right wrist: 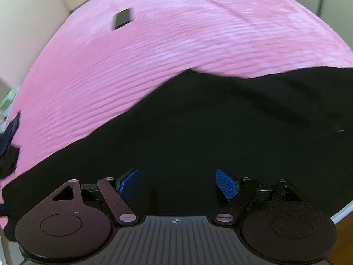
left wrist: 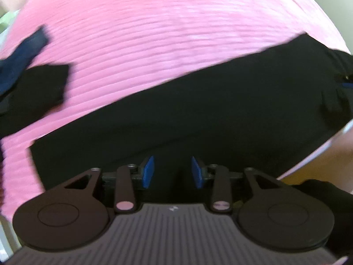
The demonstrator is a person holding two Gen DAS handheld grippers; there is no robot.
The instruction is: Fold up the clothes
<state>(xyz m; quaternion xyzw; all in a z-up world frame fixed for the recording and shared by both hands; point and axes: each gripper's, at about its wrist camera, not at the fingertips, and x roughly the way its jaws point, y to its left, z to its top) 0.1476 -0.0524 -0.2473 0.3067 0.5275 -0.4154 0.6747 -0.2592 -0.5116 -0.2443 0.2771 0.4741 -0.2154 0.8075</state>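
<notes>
A: Over to the left gripper (left wrist: 172, 169). Jaws narrowly apart, blue pads (left wrist: 148, 172) clear of each other, nothing between them. Hovering right above the black garment (left wrist: 176, 114).

B: And the right gripper (right wrist: 177, 184)? Jaws spread wide, empty too, low over the same black garment (right wrist: 198, 128).

A: Spread flat across the ribbed pink cover (left wrist: 154, 33), near edge, running left to right.

B: Off to the left, a dark blue cloth (left wrist: 24, 50) beside another black piece (left wrist: 44, 84). Farther back, a small black block (right wrist: 123, 18) alone on the pink cover (right wrist: 176, 39).

A: Blurry, all of it.
</notes>
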